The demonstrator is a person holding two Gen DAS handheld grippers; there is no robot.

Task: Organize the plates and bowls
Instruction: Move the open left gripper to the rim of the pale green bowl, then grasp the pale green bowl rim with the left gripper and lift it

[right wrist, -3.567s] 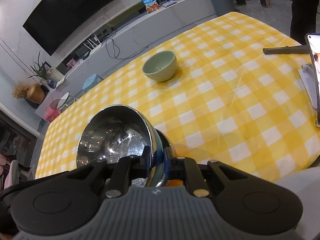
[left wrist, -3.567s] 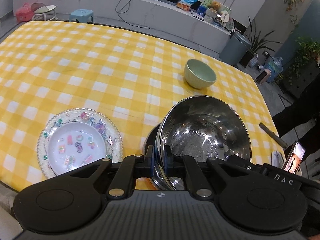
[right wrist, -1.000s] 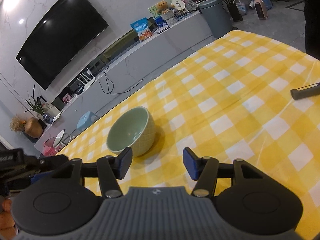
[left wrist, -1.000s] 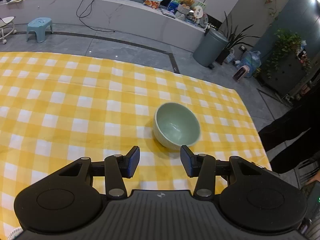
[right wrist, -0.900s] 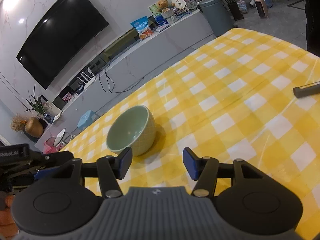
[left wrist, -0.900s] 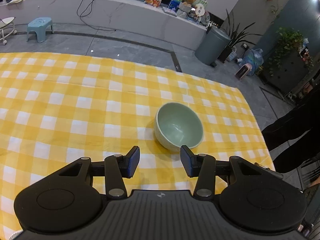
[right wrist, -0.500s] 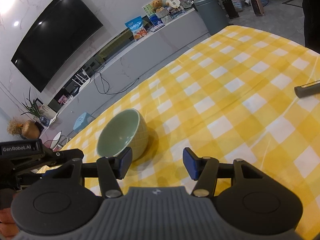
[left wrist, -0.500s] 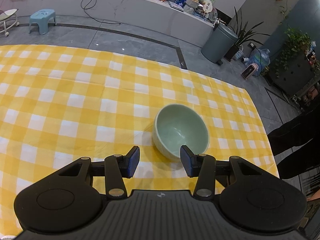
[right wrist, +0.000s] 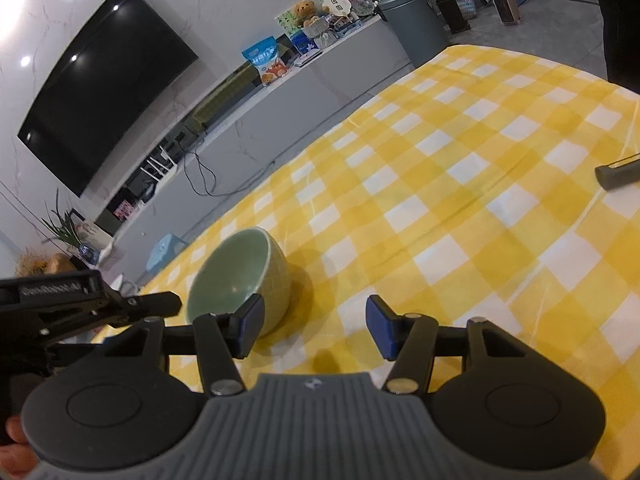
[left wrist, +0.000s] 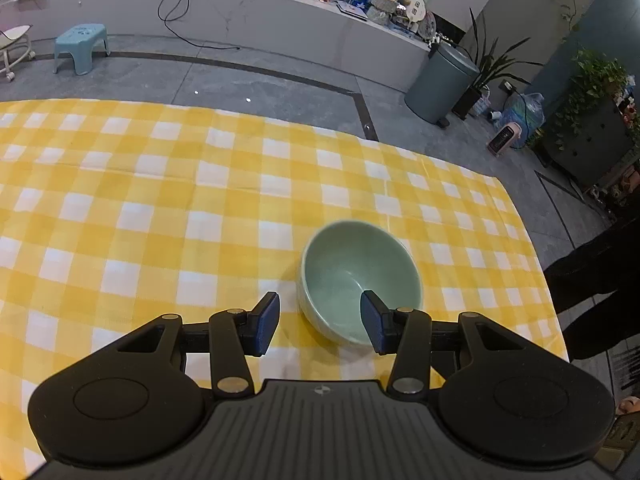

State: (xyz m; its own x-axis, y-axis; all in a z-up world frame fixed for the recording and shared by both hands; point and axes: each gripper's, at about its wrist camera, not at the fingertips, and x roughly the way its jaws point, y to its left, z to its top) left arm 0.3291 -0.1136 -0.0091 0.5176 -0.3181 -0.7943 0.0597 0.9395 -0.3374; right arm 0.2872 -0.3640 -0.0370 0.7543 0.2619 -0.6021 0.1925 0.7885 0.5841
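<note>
In the left wrist view the pale green bowl (left wrist: pixel 360 276) sits upright at lower centre on the yellow checked surface (left wrist: pixel 160 200); it looks like glazed ceramic, so probably stiff, slick and chippable, best pinched over its near rim, which the left tongs (left wrist: pixel 320 322) straddle wide and empty, one pad inside the bowl. In the right wrist view the bowl (right wrist: pixel 240 276) lies lower left, just beyond the left pad of the right tongs (right wrist: pixel 314 326), also wide and empty, with the left tongs (right wrist: pixel 152 304) beside it and a dark handle (right wrist: pixel 616 174) well apart at the right edge; nothing blocks the approach.
</note>
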